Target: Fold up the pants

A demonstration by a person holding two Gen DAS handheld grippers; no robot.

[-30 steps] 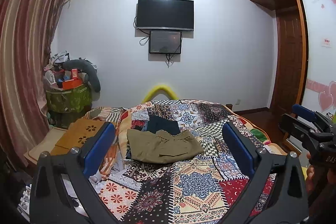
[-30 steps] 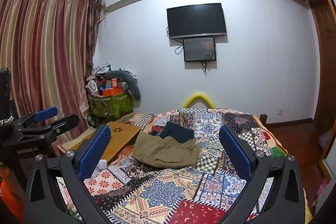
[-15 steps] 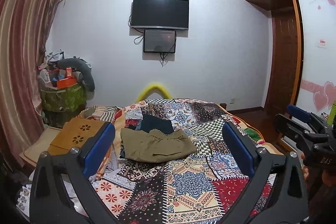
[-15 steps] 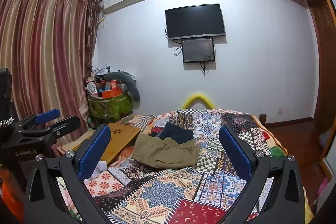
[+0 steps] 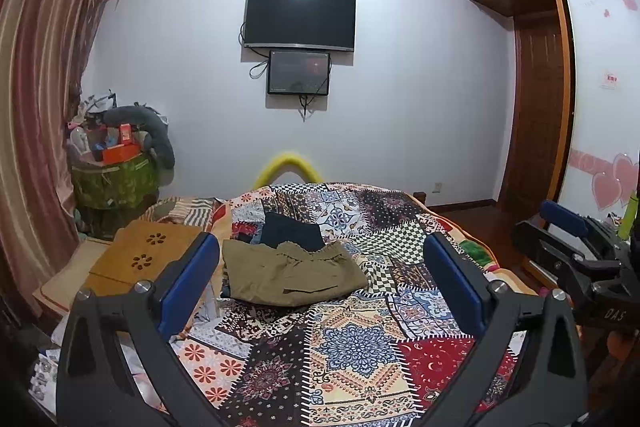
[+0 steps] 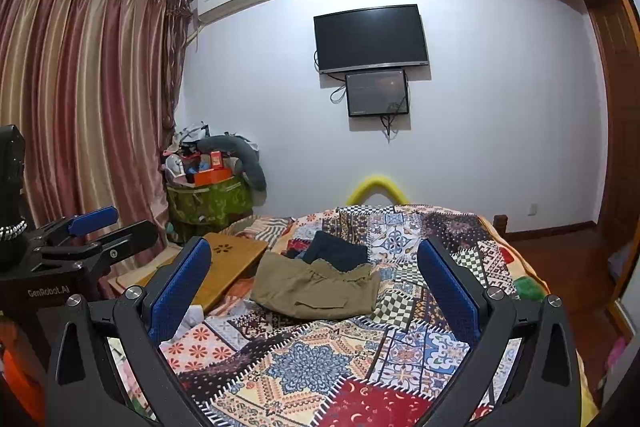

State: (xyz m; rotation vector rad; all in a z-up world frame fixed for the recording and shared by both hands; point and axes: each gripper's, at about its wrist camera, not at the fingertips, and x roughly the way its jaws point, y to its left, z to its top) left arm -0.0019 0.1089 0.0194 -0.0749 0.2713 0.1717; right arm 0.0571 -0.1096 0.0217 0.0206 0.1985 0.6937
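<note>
Left gripper: hovering above the bed, blue fingers spread wide, gripping nothing.
Right gripper: hovering alongside, fingers likewise spread apart, holding nothing.
Pants: olive, lying folded on the patchwork quilt, well ahead of both grippers.
Dark garment: lying just behind the pants, touching them.

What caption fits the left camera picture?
Open left claw faces folded khaki pants on a patchwork bedspread.
</note>
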